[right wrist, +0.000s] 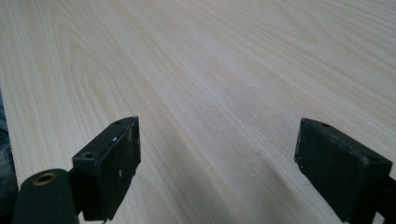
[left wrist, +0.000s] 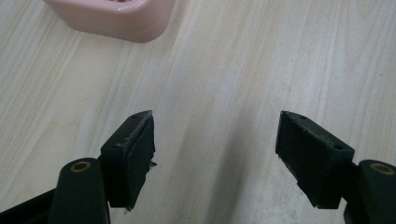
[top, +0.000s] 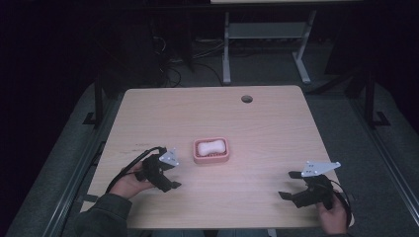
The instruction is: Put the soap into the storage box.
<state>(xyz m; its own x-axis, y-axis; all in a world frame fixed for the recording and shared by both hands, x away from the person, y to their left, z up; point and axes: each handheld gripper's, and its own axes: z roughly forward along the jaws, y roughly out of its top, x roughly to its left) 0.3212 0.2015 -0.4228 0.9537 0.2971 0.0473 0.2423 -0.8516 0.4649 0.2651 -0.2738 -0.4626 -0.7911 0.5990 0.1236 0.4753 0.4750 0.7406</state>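
A pink soap dish (top: 211,157) stands near the middle of the wooden table (top: 257,128) with a white bar of soap (top: 210,147) lying in it. My left gripper (top: 174,174) hovers just left of the dish, held in a hand, jaws open and empty. In the left gripper view the left gripper (left wrist: 215,140) spreads over bare wood, and a corner of the dish (left wrist: 116,18) shows at the top left. My right gripper (top: 289,184) rests near the table's front right corner, open with nothing between its fingers. In the right gripper view the right gripper (right wrist: 217,149) faces bare tabletop.
A round cable hole (top: 247,98) sits near the table's far edge. Beyond the table stands the grey metal frame (top: 267,30) of another desk, with cables (top: 168,74) on the dark floor. A cable (top: 129,168) trails from the left gripper.
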